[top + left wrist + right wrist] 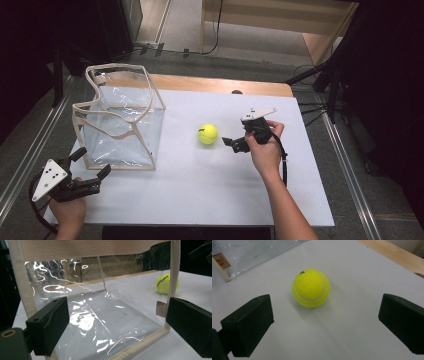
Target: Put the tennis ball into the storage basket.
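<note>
A yellow tennis ball [207,134] [311,287] rests on the white table [200,190] near its middle. My right gripper [231,144] [325,307] is open just to the right of the ball, jaws pointing at it; the ball lies a little ahead of the jaw tips, untouched. A clear plastic bag with beige fabric trim [120,120] [100,315] stands open-topped at the left. My left gripper [92,162] [117,307] is open at the bag's near corner, empty, facing its clear wall. Through that wall the ball [163,283] is visible.
A wooden strip [225,85] runs along the table's far edge. Metal rails [30,150] flank the table on the floor, and cables and dark stands [330,85] sit at the back right. Bare white surface lies in front of the ball.
</note>
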The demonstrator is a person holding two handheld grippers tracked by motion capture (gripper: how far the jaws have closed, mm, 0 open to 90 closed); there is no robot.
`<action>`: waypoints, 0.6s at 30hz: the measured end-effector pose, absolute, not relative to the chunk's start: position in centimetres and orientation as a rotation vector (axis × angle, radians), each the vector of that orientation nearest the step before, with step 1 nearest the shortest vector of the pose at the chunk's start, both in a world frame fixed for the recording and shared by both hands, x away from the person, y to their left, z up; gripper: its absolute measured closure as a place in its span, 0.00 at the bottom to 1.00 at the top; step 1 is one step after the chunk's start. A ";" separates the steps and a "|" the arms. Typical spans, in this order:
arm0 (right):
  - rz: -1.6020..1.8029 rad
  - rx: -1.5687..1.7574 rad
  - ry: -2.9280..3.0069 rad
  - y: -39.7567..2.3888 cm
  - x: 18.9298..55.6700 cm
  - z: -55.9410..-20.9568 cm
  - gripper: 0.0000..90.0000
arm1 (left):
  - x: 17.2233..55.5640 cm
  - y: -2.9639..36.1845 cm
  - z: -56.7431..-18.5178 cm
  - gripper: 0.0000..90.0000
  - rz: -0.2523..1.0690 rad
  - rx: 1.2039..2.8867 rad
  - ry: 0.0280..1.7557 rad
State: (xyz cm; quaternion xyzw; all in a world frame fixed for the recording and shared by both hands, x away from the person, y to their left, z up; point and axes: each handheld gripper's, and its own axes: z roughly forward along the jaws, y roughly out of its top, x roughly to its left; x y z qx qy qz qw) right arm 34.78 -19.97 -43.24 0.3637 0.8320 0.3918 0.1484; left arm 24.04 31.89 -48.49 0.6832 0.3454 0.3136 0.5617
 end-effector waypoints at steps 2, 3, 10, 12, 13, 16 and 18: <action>1.120 1.047 2.401 -19.8 35.0 -43.3 0.00 | 24.0 31.9 -48.5 0.06 0.739 1.609 0.814; 1.117 1.057 2.403 -19.8 35.0 -43.3 0.00 | 24.0 31.9 -48.5 0.06 0.739 1.609 0.813; 1.094 1.050 2.424 -19.3 35.6 -43.2 0.00 | 24.0 31.9 -48.5 0.06 0.739 1.609 0.814; 1.091 1.044 2.432 -19.2 35.9 -43.3 0.00 | 24.0 31.9 -48.5 0.06 0.739 1.609 0.814; 1.087 1.051 2.433 -19.1 35.9 -43.2 0.00 | 24.0 31.9 -48.5 0.06 0.739 1.608 0.813; 1.079 1.043 2.454 -18.8 36.2 -43.3 0.00 | 24.1 31.9 -48.5 0.06 0.738 1.608 0.810; 1.064 1.030 2.465 -18.6 36.3 -43.3 0.00 | 24.1 31.9 -48.5 0.06 0.738 1.609 0.812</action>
